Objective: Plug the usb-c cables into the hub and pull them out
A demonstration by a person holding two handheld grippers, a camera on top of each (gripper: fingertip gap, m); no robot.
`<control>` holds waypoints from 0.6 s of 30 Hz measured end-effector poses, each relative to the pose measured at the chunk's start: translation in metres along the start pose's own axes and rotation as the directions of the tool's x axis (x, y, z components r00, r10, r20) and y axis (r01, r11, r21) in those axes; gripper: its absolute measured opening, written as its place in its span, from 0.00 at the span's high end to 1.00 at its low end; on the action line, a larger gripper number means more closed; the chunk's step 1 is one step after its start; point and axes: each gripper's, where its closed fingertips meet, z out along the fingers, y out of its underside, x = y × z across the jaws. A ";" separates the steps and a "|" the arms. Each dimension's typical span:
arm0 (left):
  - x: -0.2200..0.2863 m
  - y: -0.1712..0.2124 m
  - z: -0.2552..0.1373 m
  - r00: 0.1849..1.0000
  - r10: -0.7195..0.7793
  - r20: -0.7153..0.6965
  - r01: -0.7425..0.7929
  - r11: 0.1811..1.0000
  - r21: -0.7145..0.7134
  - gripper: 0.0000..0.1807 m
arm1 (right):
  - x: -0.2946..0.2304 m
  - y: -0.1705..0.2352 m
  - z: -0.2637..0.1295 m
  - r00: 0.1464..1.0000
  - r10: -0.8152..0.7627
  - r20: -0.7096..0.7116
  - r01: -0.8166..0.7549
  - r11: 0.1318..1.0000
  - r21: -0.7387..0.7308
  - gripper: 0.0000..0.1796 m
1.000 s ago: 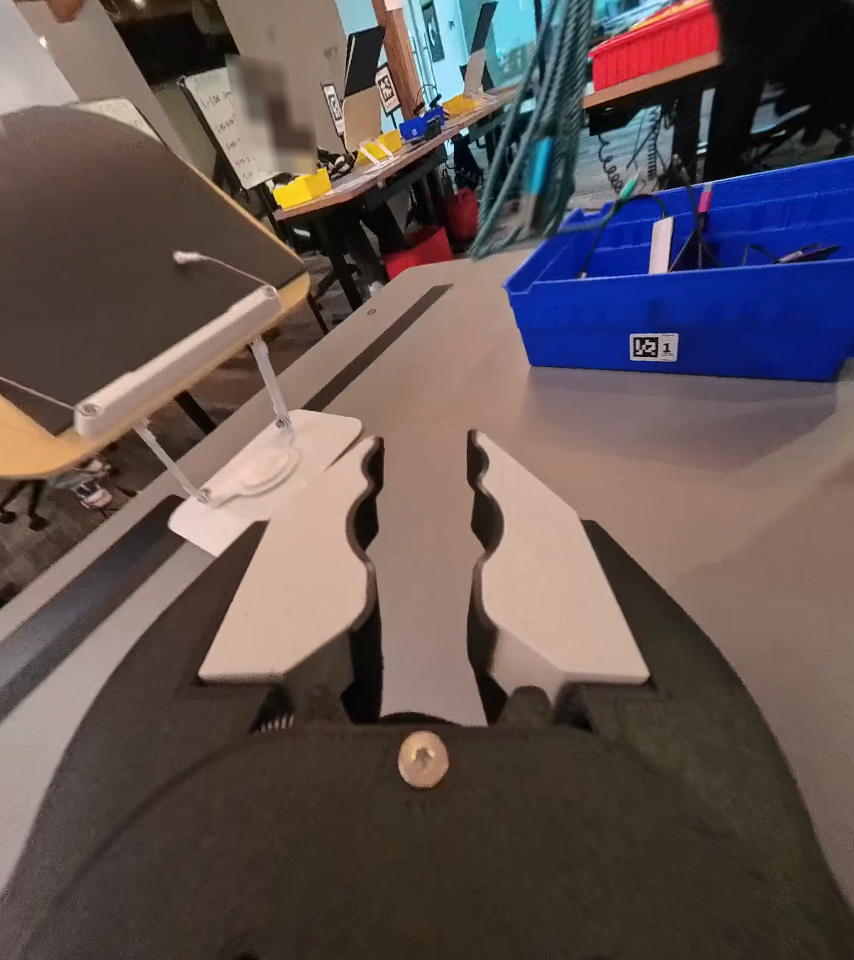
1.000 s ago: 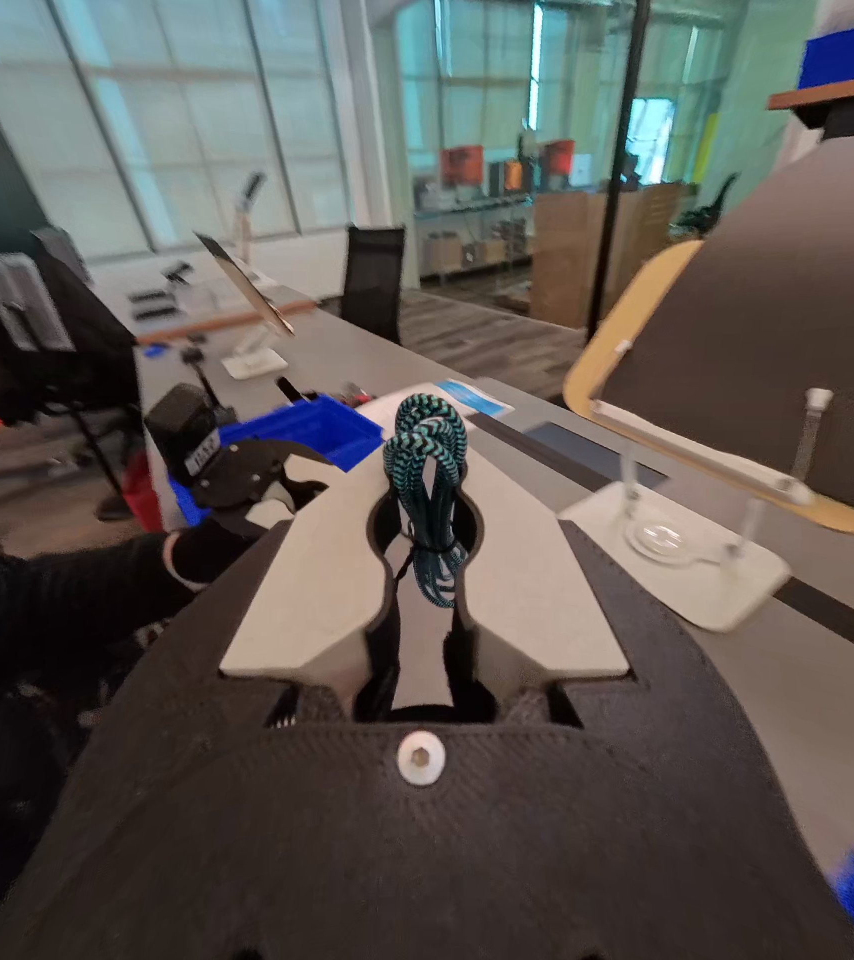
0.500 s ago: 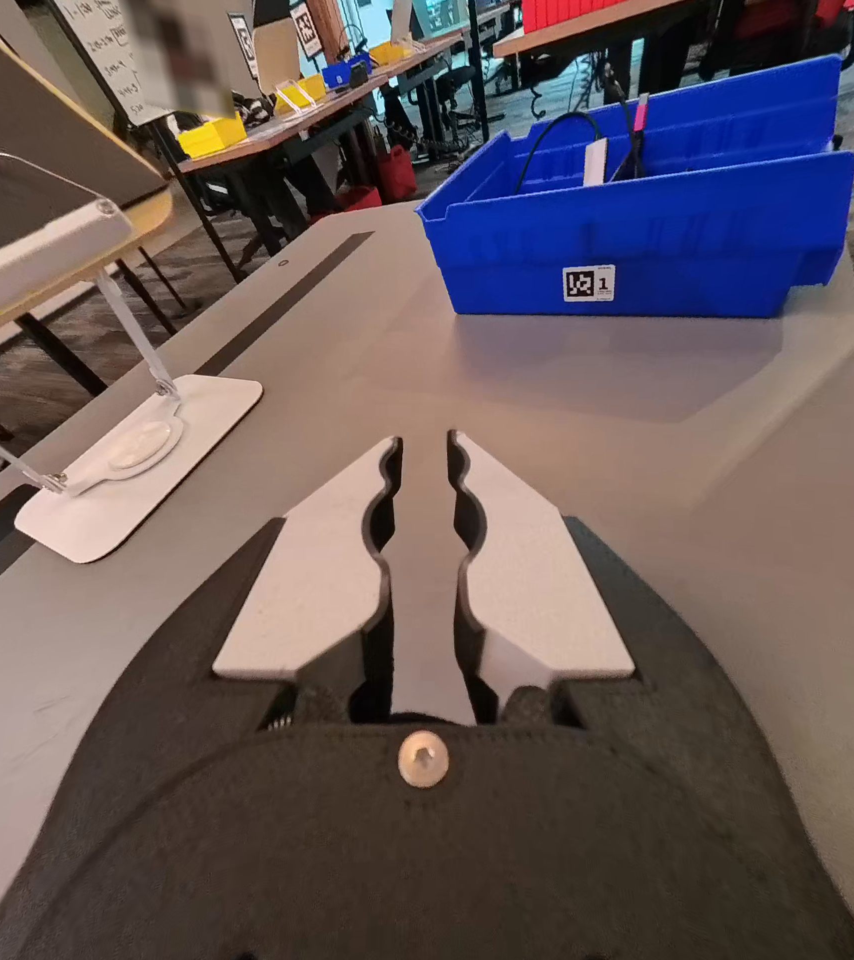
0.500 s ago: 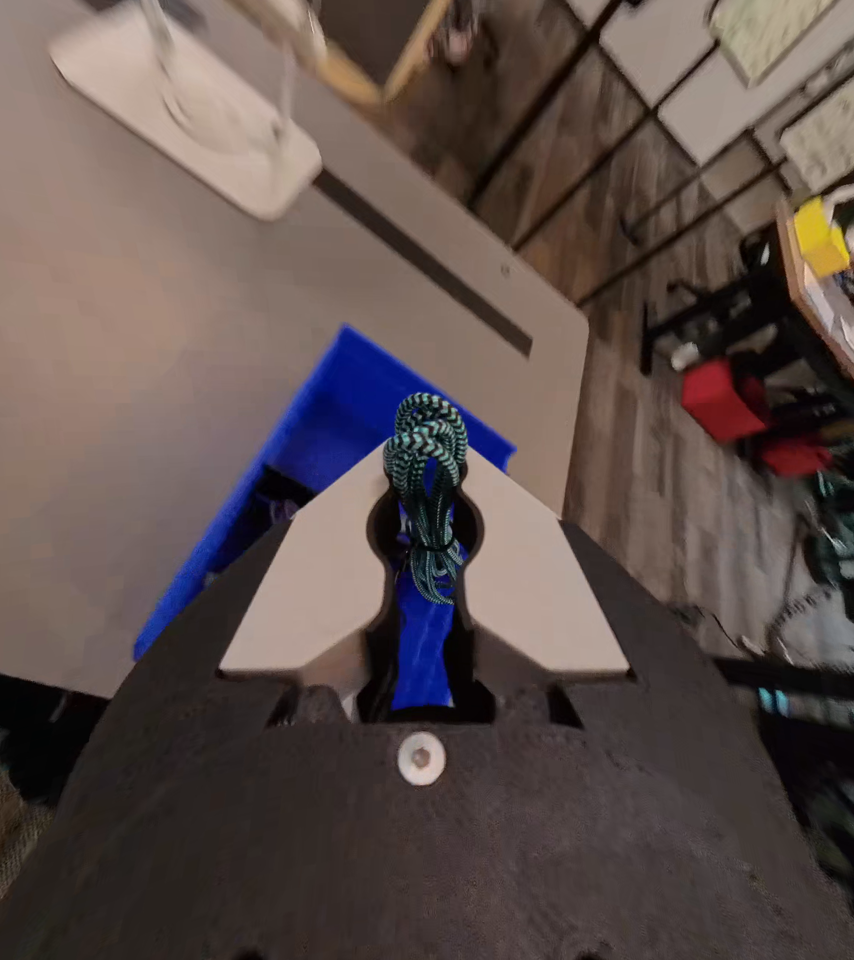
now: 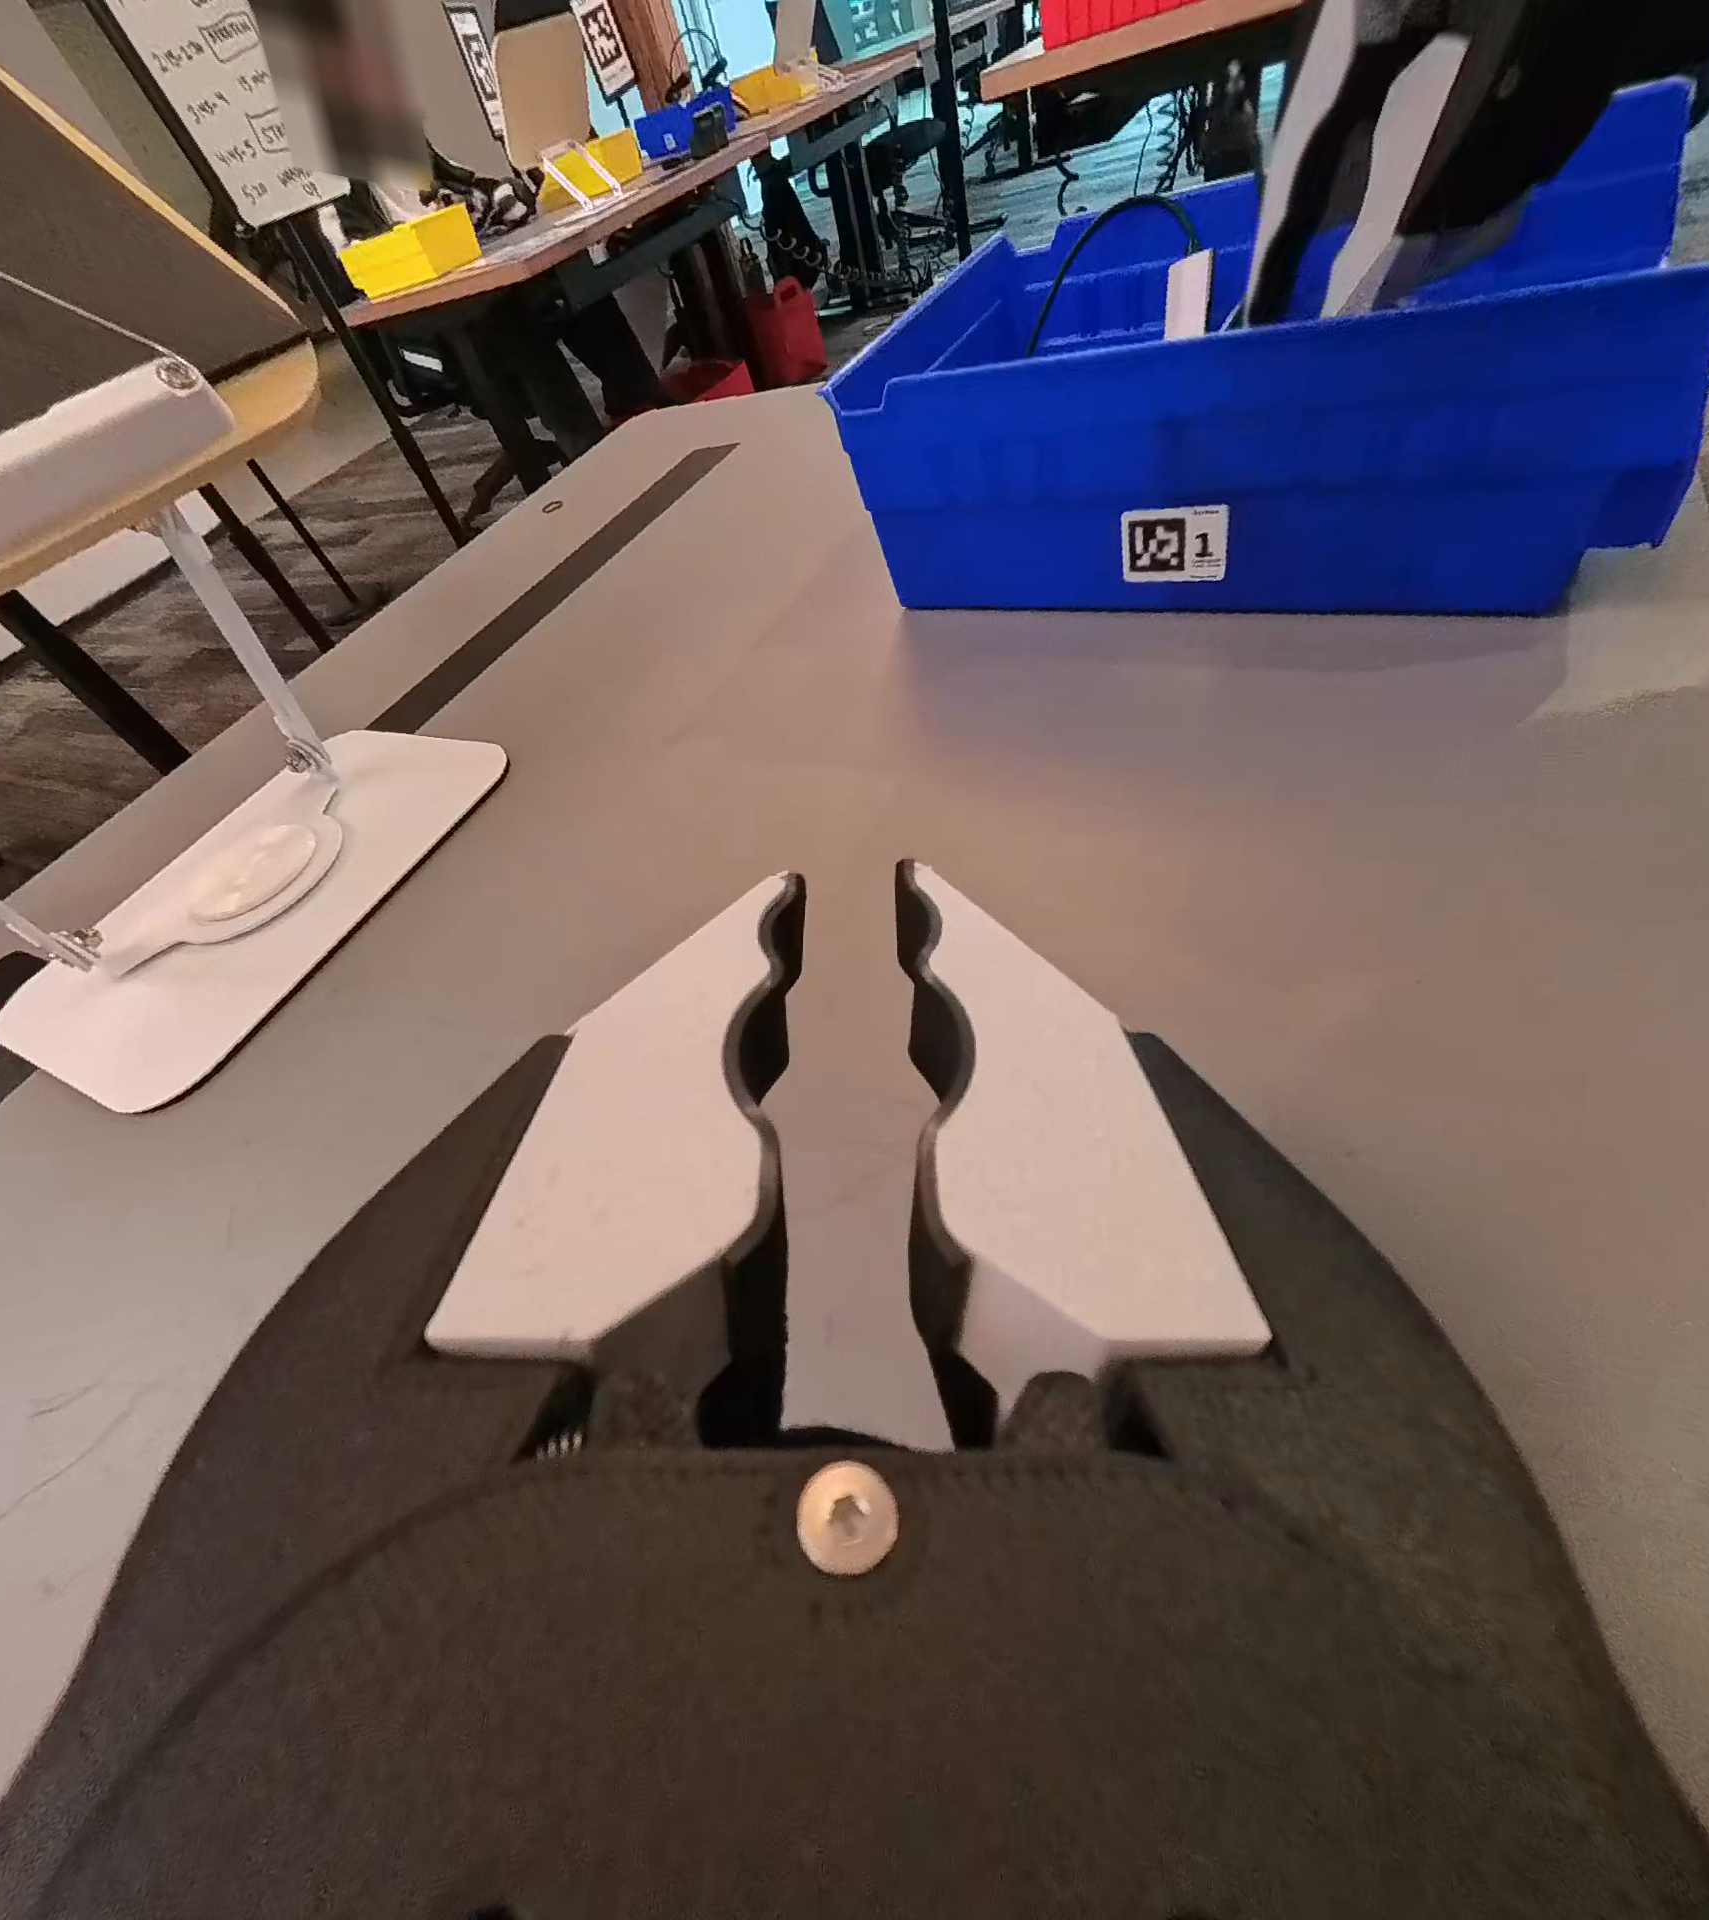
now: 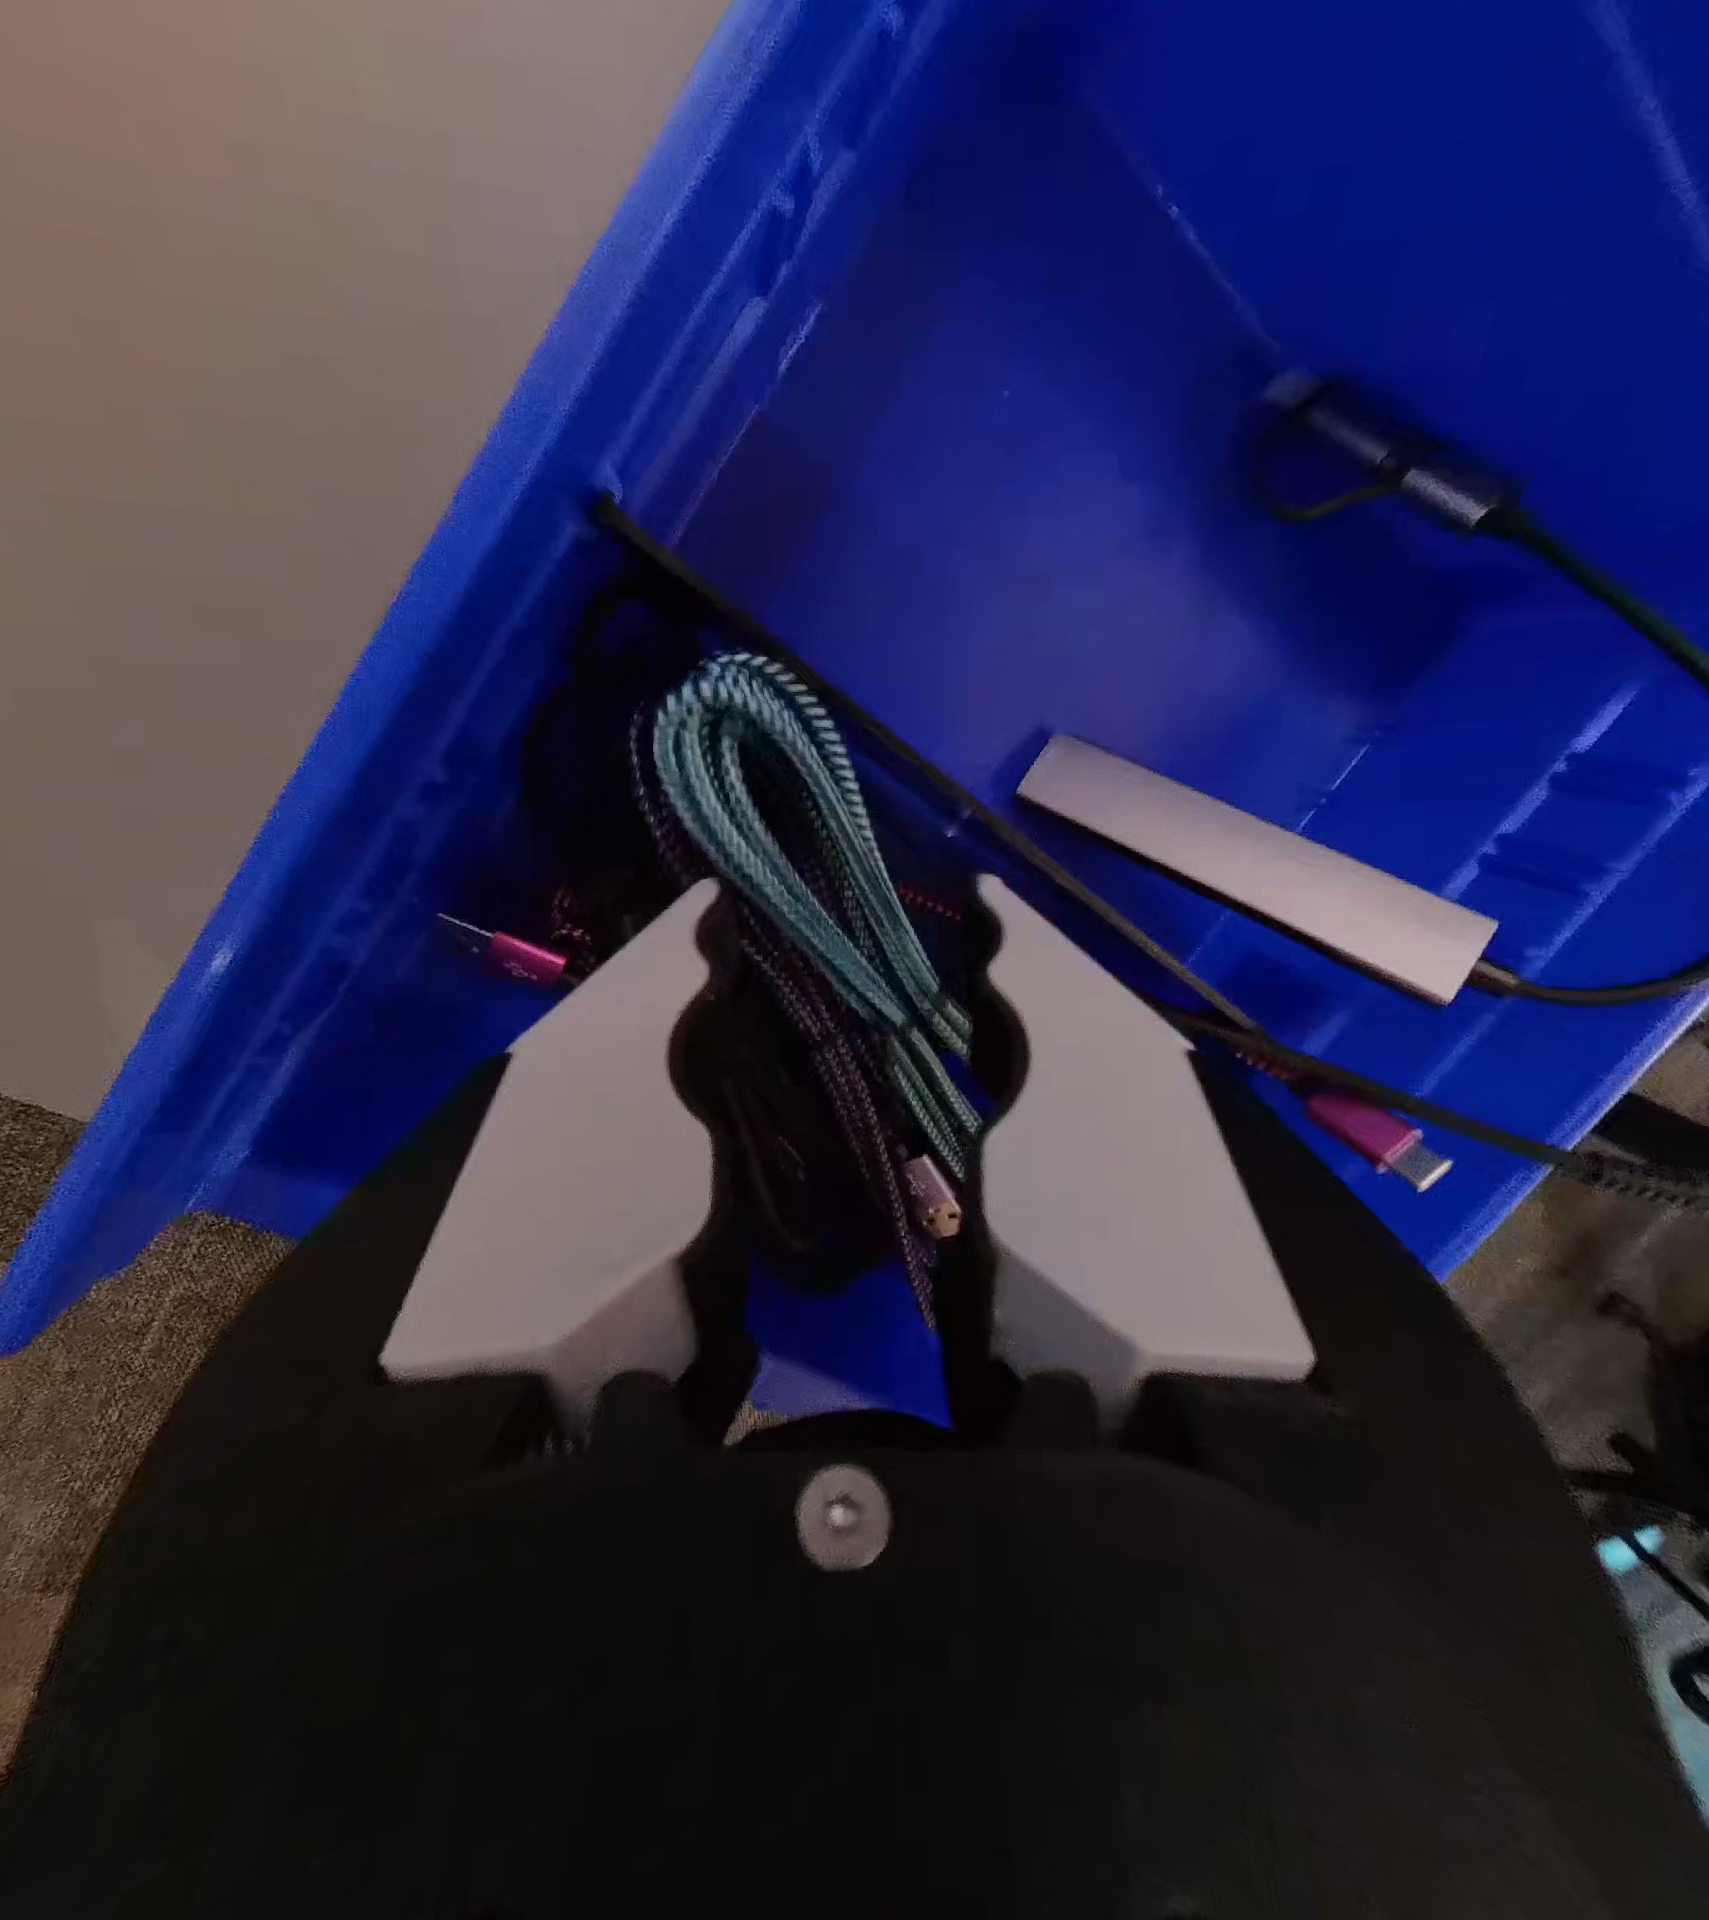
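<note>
A blue bin (image 5: 1349, 468) stands at the table's far right. In the right wrist view its floor (image 6: 1037, 364) holds a silver hub (image 6: 1255, 868) with a black lead, a teal braided cable bundle (image 6: 777, 810) and pink-plugged cables (image 6: 1369, 1132). My right gripper (image 6: 845, 894) is open above the bin, jaws either side of the teal bundle, which lies in the bin. It also shows in the left wrist view (image 5: 1317, 291) over the bin. My left gripper (image 5: 848, 883) is empty, jaws a narrow gap apart, low over the table.
A white stand (image 5: 247, 914) carrying a tilted dark board sits at the left of the grey table (image 5: 1141, 831). The table's right edge runs just past the bin. Other tables with yellow bins (image 5: 408, 244) stand behind. Left tips to right tips: about 30 centimetres.
My right gripper has swung down over the blue bin and opened, letting the teal cable bundle drop into it. My left gripper's jaws have narrowed and it has turned toward the bin.
</note>
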 end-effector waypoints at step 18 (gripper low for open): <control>-0.068 -0.027 -0.080 0.971 0.023 0.237 -0.003 0.997 -0.082 0.88 | -0.064 -0.093 -0.115 0.992 -0.122 -0.010 0.112 0.869 0.483 0.69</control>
